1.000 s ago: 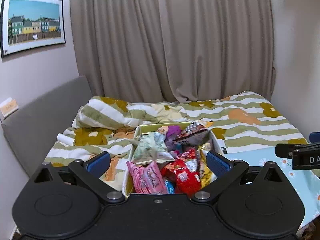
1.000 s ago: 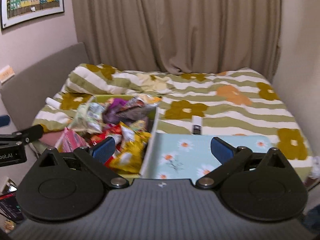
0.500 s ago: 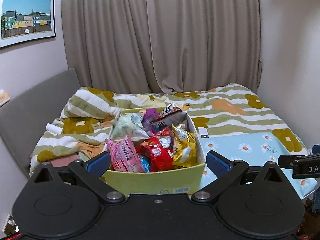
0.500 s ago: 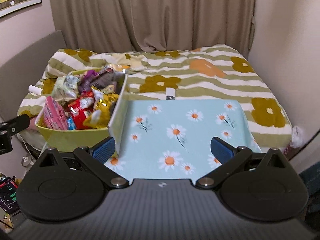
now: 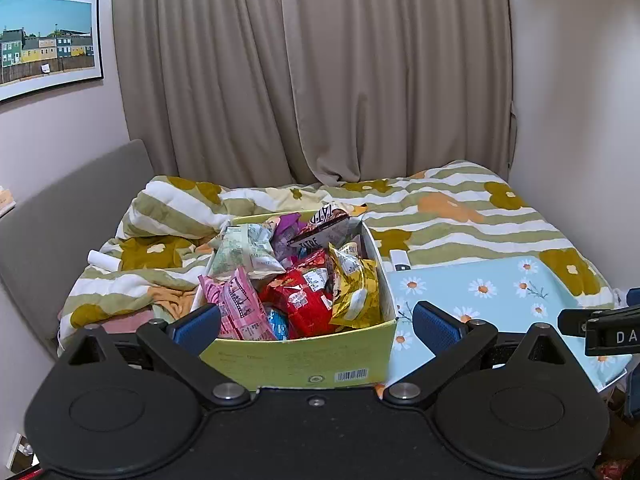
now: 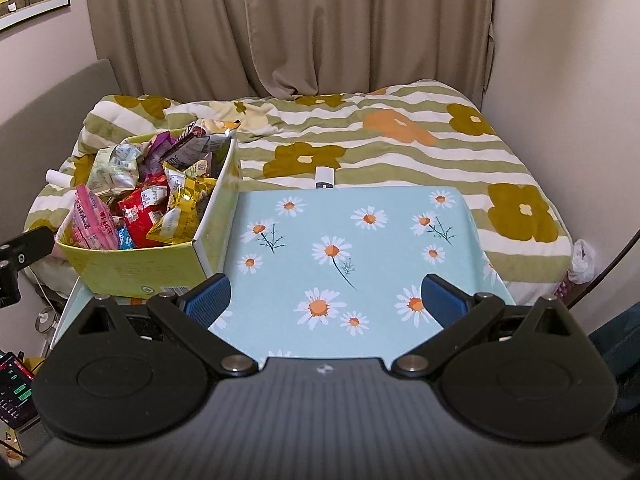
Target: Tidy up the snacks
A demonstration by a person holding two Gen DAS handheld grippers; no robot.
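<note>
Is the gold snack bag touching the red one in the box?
Touching. Left wrist view: gold snack bag overlaps red bag, no gap.

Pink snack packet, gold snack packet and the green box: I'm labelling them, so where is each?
pink snack packet (image 5: 236,304), left wrist view, front face.
gold snack packet (image 5: 354,288), left wrist view, crinkled front.
green box (image 6: 132,266), right wrist view, near wall.

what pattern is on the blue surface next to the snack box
White daisies with orange centres on the light blue surface, clearest in the right wrist view.

Left gripper (image 5: 316,326) fingers (image 5: 434,326) spread before snack-filled box (image 5: 304,364).
</note>
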